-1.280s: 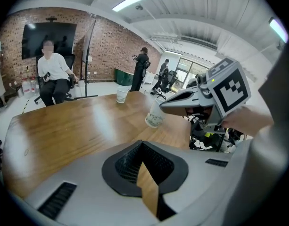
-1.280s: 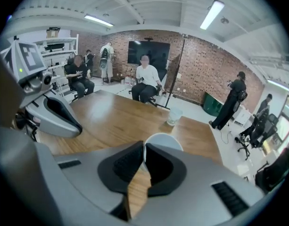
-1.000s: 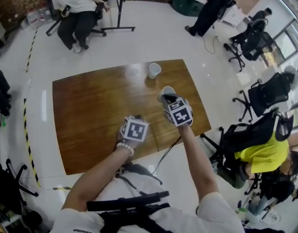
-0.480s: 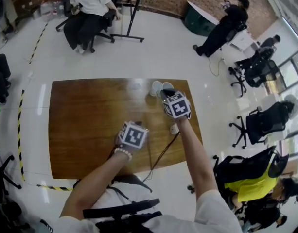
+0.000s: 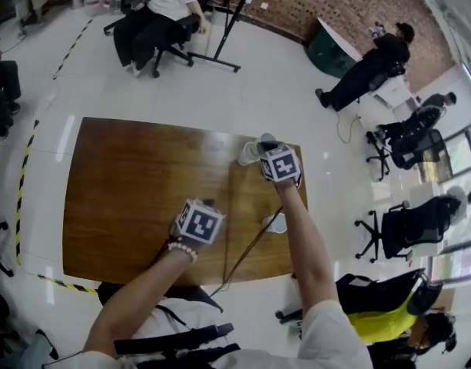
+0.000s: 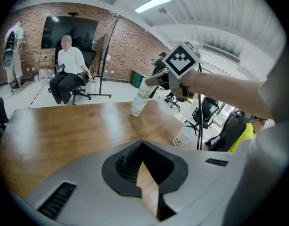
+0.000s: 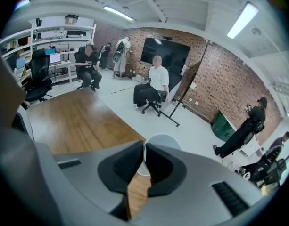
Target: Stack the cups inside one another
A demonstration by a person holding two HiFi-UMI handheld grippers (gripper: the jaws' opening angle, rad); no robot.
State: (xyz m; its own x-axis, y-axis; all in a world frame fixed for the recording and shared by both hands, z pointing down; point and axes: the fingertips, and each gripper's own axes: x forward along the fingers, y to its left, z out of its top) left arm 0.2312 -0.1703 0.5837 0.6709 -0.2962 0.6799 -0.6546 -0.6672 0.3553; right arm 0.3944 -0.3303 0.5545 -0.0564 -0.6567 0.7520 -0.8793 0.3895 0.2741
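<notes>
My right gripper (image 5: 267, 149) is shut on the rim of a white paper cup (image 5: 265, 139) and holds it just above the wooden table (image 5: 127, 183), close beside a second white cup (image 5: 247, 154) that stands near the far edge. In the right gripper view the held cup's rim (image 7: 164, 140) is pinched between the jaws. From the left gripper view the held cup (image 6: 144, 90) hangs right over the standing cup (image 6: 136, 106). A third cup (image 5: 276, 223) stands near the table's right edge. My left gripper (image 5: 207, 204) hovers over the near part of the table, jaws together, with nothing in them.
A black cable (image 5: 247, 248) runs across the table's near right corner. People sit and stand on the white floor beyond the table. A stand (image 5: 233, 21) rises behind the far edge, and office chairs (image 5: 396, 229) are at the right.
My right gripper has carried its cup across the table towards the cup at the far edge and now hangs right by it. The left gripper has shifted a little.
</notes>
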